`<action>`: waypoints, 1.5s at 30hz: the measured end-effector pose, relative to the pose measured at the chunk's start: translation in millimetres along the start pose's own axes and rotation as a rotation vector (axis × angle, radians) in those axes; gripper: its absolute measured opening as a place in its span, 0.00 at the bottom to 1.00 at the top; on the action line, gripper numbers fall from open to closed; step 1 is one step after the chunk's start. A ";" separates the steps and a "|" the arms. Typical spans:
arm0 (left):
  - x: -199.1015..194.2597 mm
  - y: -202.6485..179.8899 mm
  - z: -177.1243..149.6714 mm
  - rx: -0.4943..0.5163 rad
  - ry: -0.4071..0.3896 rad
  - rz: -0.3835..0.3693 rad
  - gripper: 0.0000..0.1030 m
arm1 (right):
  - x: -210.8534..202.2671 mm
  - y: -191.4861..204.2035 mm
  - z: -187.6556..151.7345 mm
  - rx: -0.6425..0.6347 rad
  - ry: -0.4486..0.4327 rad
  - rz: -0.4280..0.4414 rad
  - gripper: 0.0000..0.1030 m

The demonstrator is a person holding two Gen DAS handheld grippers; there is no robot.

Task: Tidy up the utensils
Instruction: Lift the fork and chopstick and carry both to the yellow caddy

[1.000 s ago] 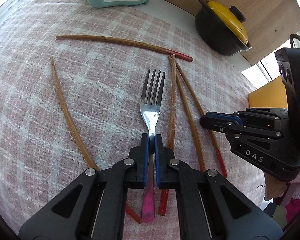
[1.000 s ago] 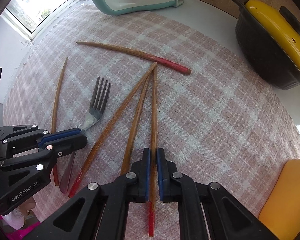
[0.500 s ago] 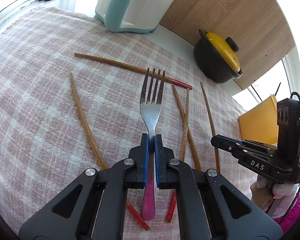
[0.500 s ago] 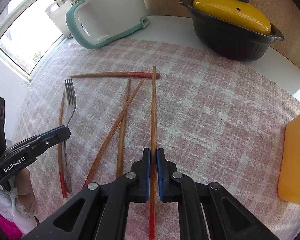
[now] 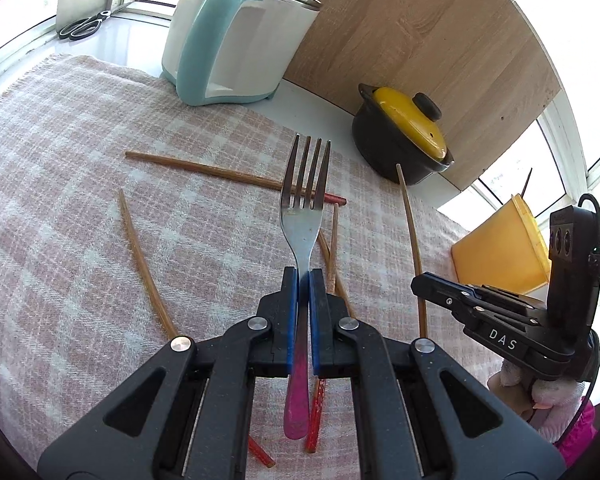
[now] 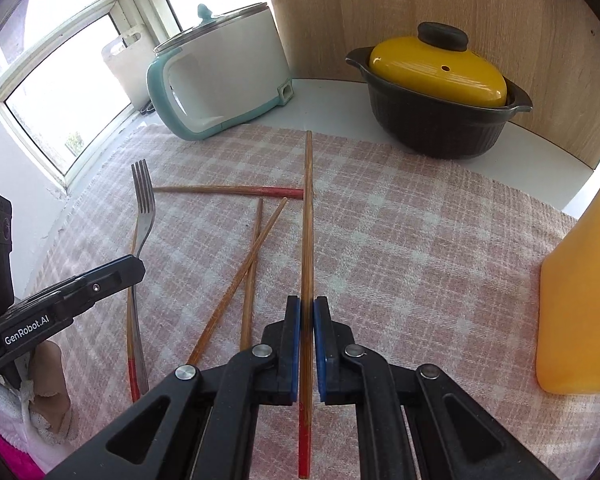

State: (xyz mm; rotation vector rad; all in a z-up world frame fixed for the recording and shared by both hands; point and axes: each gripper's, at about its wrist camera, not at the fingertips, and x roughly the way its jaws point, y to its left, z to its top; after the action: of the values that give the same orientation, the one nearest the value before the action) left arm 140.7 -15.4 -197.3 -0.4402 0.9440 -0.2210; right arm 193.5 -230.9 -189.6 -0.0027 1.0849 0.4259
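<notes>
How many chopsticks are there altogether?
5. One chopstick is held in the right gripper; four lie on the cloth: one crosswise, two crossed, one beside the fork.

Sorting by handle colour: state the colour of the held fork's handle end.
Pink; the fork handle shows best in the left wrist view.

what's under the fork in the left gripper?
Under the fork, clamped in the left gripper: checked cloth, plus chopsticks crossing beneath its tines. The chopstick stretches directly behind the fork and jaws are hidden.
</notes>
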 end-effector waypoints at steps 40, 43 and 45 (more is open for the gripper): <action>-2.8 -230.8 50.9 0.296 -0.054 -0.237 0.03 | -227.8 -105.4 -32.0 0.234 -0.335 -0.199 0.04; 2.3 -253.5 57.9 0.325 -0.064 -0.257 0.03 | -238.8 -114.5 -29.6 0.254 -0.362 -0.215 0.04; 7.0 -268.7 61.9 0.346 -0.069 -0.269 0.03 | -245.1 -120.5 -26.9 0.263 -0.382 -0.227 0.04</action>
State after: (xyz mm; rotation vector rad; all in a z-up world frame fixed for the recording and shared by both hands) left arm 197.4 -240.6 -48.5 -0.2516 0.7581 -0.5999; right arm 114.5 -429.3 -17.2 0.1798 0.7454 0.0706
